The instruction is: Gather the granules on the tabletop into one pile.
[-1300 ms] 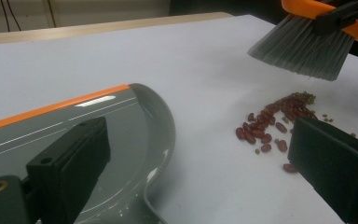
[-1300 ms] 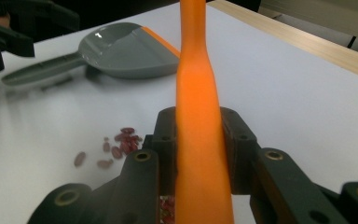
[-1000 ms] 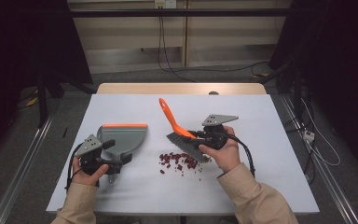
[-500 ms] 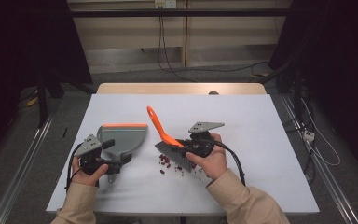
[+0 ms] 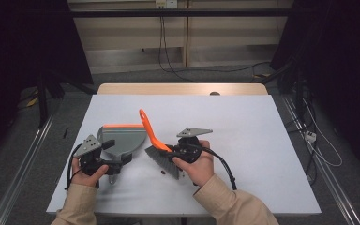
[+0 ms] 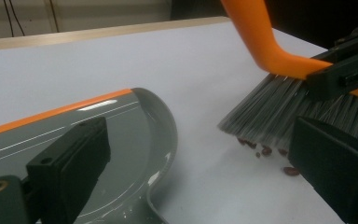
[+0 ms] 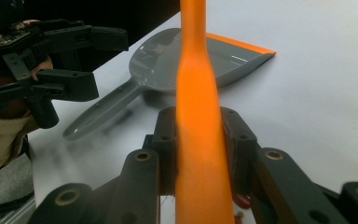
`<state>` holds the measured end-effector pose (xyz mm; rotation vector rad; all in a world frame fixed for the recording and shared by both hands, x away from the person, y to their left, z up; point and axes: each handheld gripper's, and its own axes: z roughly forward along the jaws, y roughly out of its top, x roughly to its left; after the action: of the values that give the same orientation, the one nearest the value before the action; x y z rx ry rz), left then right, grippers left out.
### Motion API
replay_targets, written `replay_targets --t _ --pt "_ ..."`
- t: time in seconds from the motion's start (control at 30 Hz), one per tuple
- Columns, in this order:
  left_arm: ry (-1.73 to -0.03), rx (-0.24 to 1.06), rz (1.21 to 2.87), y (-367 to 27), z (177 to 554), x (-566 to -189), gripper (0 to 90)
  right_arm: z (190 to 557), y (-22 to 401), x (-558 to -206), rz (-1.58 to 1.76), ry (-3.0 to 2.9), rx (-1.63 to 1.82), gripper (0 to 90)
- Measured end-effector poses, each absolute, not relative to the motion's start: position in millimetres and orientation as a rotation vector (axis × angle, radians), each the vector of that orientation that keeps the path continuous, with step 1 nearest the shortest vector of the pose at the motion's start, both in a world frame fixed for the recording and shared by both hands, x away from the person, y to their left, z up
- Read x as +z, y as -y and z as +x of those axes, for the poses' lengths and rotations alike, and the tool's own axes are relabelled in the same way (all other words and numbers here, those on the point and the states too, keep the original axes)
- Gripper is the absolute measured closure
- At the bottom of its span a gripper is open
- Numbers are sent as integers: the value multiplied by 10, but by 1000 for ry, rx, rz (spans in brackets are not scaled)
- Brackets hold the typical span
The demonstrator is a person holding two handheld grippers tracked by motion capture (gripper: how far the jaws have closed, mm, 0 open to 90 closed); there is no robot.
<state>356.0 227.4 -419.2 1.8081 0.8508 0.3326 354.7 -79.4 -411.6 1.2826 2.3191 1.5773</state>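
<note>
A grey dustpan (image 5: 122,137) with an orange lip lies on the white table (image 5: 253,131), its handle pointing toward the person. My left gripper (image 5: 116,151) hovers open over the pan's neck, jaws wide apart (image 6: 205,140). My right gripper (image 5: 173,151) is shut on the orange handle of a hand brush (image 5: 146,123), gripped between both pads (image 7: 198,140). The grey bristles (image 6: 270,109) rest on the table just right of the pan. Several small red beans (image 6: 265,150) lie under and beside the bristles; one lies in front of the brush (image 5: 163,172).
The table's front edge runs just under both forearms. Bare tabletop stretches to the right (image 5: 272,154) and behind the pan. Black cables (image 5: 225,166) trail from each gripper. Beyond the far edge hang wall cables (image 5: 161,42).
My right gripper has carried the brush left toward the dustpan, pushing the beans along; most are now under the bristles. The left gripper and pan have stayed put.
</note>
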Motion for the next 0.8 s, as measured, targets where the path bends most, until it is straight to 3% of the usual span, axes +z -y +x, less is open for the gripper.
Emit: replay_targets --t 0.33,0.8 --pt "-850 335 1803 -2285 3558 -4181 54 3591 550 -4306 1387 -2303 1472 713" --pt "-848 341 1816 -2278 3554 -4183 54 3695 736 -4368 1500 -2270 1333 699"
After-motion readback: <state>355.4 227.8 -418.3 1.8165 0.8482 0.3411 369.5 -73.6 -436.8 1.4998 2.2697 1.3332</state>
